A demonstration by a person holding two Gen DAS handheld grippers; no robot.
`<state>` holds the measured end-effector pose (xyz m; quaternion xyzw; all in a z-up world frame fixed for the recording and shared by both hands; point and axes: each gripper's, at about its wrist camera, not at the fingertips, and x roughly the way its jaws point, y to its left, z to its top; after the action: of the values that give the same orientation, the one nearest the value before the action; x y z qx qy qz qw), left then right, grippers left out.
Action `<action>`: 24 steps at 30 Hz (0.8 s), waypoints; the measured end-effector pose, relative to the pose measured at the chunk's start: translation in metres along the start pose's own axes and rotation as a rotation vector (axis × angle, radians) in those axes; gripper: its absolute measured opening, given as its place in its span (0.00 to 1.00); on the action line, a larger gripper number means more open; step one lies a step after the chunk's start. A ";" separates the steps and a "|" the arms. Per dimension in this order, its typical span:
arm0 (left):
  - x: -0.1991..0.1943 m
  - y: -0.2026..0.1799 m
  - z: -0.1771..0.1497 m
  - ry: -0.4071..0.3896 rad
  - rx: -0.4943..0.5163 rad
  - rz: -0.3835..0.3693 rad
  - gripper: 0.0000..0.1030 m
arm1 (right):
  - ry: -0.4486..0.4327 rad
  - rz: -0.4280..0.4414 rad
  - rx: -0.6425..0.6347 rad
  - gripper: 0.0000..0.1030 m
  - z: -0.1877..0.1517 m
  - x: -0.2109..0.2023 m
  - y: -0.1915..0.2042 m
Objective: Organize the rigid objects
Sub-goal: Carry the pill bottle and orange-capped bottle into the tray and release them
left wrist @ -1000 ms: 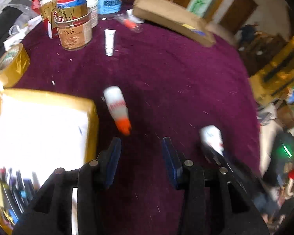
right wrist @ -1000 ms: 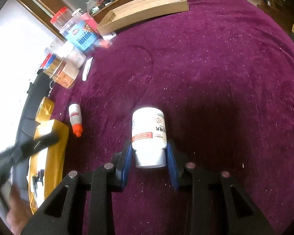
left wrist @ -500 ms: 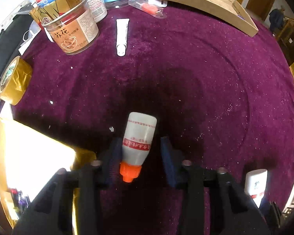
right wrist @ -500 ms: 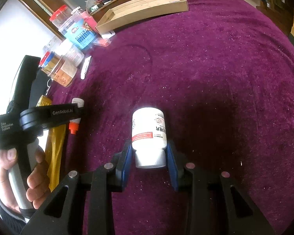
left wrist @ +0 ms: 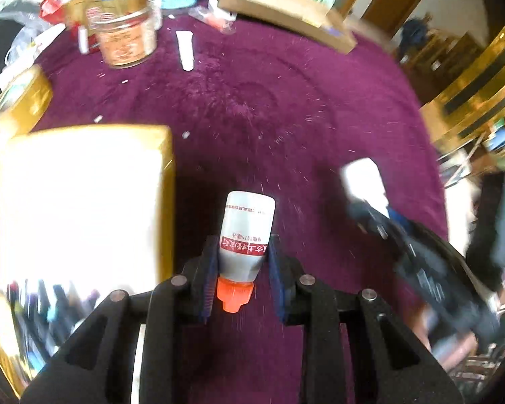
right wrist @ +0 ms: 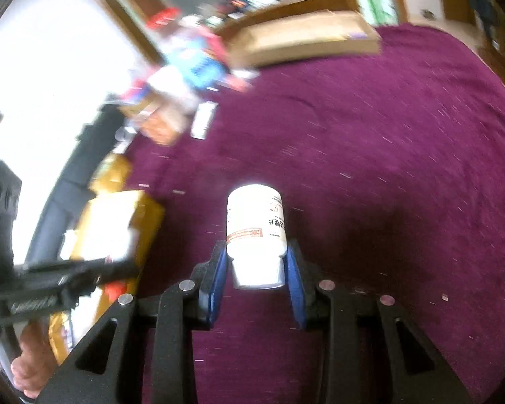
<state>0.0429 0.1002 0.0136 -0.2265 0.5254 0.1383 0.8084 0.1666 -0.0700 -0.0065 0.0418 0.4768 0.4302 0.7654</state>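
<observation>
My left gripper point(left wrist: 242, 269) is shut on a small grey bottle point(left wrist: 245, 232) with a red label and an orange cap, cap toward the camera, lifted above the purple cloth point(left wrist: 269, 107). My right gripper point(right wrist: 256, 269) is shut on a white pill bottle point(right wrist: 256, 225), held by its cap end over the cloth point(right wrist: 387, 168). In the left wrist view the right gripper point(left wrist: 370, 208) and its white bottle point(left wrist: 363, 181) show blurred at the right. The left gripper's handle point(right wrist: 50, 289), held by a hand point(right wrist: 27, 370), shows at the left of the right wrist view.
A gold open box point(left wrist: 77, 202) with pens in it lies at the left. A tape roll point(left wrist: 20, 101), a jar point(left wrist: 124, 33), a white tube point(left wrist: 185, 50) and a long cardboard tray point(left wrist: 286, 17) sit toward the far edge of the table.
The left gripper closed on the orange-capped bottle and has lifted it off the cloth toward the gold box. The right gripper, still holding the white bottle, has risen slightly and rolled.
</observation>
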 end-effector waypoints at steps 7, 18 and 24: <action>-0.072 0.071 -0.059 -0.091 -0.114 -0.114 0.24 | -0.042 0.074 -0.169 0.29 -0.015 -0.004 0.050; -0.086 0.147 -0.064 -0.155 -0.236 -0.156 0.24 | 0.034 0.181 -0.315 0.29 -0.050 0.004 0.170; -0.080 0.171 -0.055 -0.164 -0.267 -0.130 0.25 | 0.070 0.152 -0.311 0.29 -0.045 0.026 0.191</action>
<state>-0.1123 0.2200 0.0298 -0.3534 0.4190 0.1723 0.8185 0.0187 0.0518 0.0415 -0.0560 0.4263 0.5565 0.7109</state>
